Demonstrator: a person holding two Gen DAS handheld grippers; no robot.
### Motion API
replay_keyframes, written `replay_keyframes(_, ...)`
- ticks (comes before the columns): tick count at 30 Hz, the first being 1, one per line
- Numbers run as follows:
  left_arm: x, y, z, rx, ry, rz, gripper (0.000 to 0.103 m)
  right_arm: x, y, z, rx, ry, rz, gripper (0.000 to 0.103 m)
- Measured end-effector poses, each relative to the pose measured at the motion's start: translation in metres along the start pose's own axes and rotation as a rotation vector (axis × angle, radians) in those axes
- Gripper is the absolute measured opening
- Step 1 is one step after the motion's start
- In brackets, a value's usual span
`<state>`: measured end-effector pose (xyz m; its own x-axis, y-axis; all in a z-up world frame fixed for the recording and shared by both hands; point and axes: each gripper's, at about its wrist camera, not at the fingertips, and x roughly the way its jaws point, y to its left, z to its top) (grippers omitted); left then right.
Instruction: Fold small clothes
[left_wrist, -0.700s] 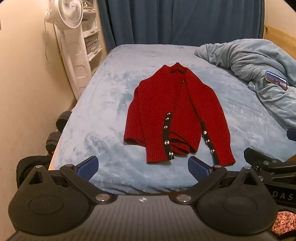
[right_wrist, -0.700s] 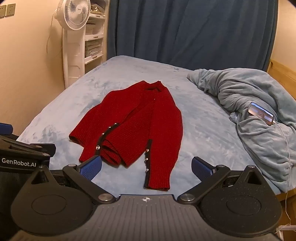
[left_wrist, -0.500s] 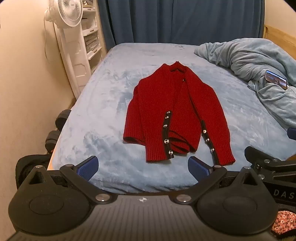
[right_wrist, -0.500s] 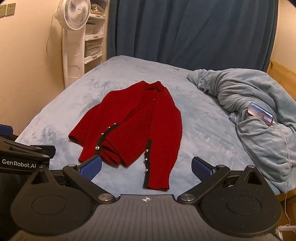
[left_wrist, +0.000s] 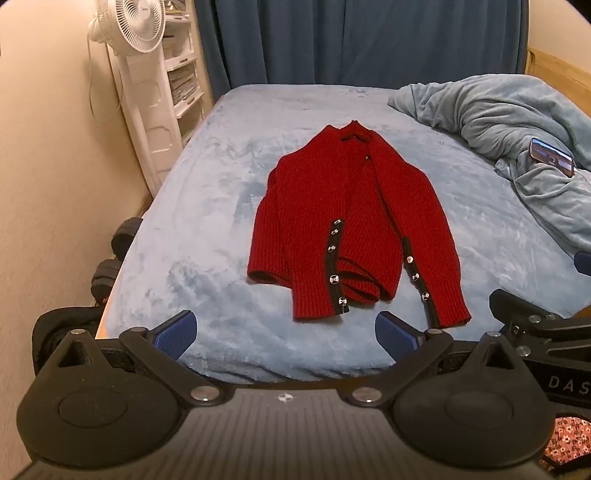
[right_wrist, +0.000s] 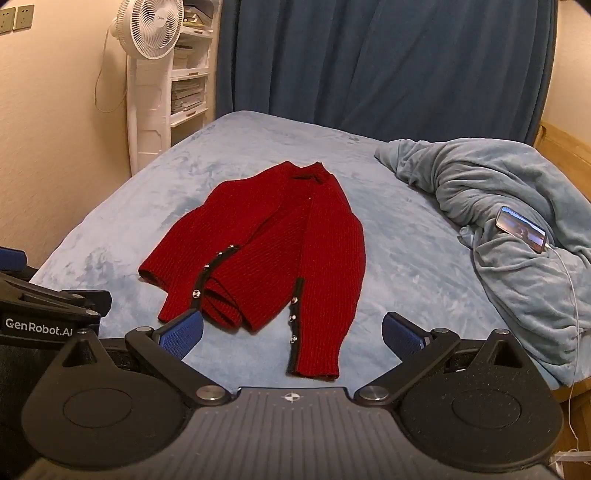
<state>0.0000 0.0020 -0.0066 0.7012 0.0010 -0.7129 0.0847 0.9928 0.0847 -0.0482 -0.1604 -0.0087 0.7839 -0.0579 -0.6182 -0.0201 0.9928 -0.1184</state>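
A small red knit cardigan (left_wrist: 351, 221) with dark button bands lies on the light blue bed (left_wrist: 207, 229), collar away from me, both sleeves folded in over the front. It also shows in the right wrist view (right_wrist: 280, 251). My left gripper (left_wrist: 286, 332) is open and empty, just short of the cardigan's hem at the bed's near edge. My right gripper (right_wrist: 291, 334) is open and empty, its blue pads (right_wrist: 181, 332) either side of the right sleeve cuff. Neither touches the cardigan.
A crumpled grey-blue blanket (right_wrist: 498, 221) lies on the bed's right side with a phone (right_wrist: 521, 229) and its white cable on it. A white standing fan (right_wrist: 147, 74) and shelves stand at the left wall. Dark blue curtains hang behind.
Both grippers have edged slightly forward and up; the cardigan sits a little lower in both views. Nothing on the bed has moved.
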Motion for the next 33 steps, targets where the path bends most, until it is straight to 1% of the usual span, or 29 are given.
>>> replay_keyframes(7,0.0009,0.002,-0.0058,0.002,-0.001,-0.006,0.103,-0.0016,0.0,-0.0003,-0.006,-0.001,0.0,0.102)
replay_keyframes(33,0.0032,-0.0024,-0.0037,-0.002,0.009,-0.021,0.103,0.0006,0.0031,-0.0002,-0.034,0.011,-0.009,0.102)
